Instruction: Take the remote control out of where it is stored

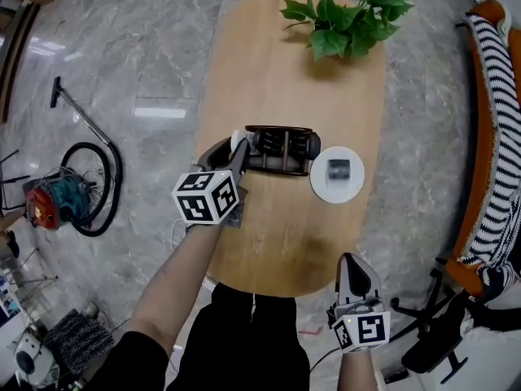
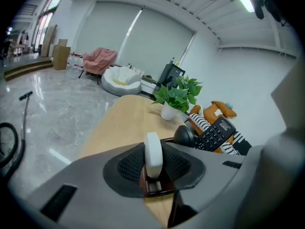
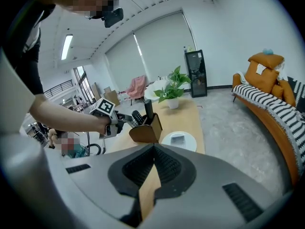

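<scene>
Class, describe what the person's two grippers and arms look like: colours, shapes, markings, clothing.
Both the left gripper and right gripper are grey, each carrying a white cube printed with black square markers. Their jaws are lined with black ribbed pads. The person wears a dark short sleeve.

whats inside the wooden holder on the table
A white remote stands at one end, with black remotes beside it. Their lower parts are hidden by the holder's walls.
</scene>
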Motion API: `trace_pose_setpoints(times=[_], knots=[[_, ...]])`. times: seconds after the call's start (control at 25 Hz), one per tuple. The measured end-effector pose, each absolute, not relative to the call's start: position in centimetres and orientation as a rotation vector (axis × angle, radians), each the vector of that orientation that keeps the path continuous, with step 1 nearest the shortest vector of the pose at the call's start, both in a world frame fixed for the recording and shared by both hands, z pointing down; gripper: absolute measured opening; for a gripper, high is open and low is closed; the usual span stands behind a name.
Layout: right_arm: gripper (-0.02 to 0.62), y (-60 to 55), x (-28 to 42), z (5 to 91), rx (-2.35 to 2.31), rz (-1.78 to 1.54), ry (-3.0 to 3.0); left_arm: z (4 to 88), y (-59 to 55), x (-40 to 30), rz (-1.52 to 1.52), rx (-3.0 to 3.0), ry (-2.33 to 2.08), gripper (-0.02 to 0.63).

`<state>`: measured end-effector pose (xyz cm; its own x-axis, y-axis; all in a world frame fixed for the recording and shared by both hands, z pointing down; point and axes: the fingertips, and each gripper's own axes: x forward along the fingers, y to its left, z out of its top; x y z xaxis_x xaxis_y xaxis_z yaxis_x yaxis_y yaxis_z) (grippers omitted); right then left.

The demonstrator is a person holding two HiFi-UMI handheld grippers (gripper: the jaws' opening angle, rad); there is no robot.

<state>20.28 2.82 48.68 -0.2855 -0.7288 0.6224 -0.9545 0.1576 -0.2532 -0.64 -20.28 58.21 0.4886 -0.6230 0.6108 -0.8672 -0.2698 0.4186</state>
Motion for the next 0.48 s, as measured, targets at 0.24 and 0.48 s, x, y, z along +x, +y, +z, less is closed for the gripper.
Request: trace_pose_setpoints(times=[0.24, 0.48], knots=[[0.006, 3.2, 18.4, 48.9, 1.580, 0.903, -2.099, 56.2, -19.5, -1.0, 0.368, 2.052, -1.232, 0.109], [0.006, 2.0, 16.6, 48.2, 1.566, 0.884, -2.147, 52.0, -18.5, -2.9, 0.179, 2.083, -1.262, 0.107]])
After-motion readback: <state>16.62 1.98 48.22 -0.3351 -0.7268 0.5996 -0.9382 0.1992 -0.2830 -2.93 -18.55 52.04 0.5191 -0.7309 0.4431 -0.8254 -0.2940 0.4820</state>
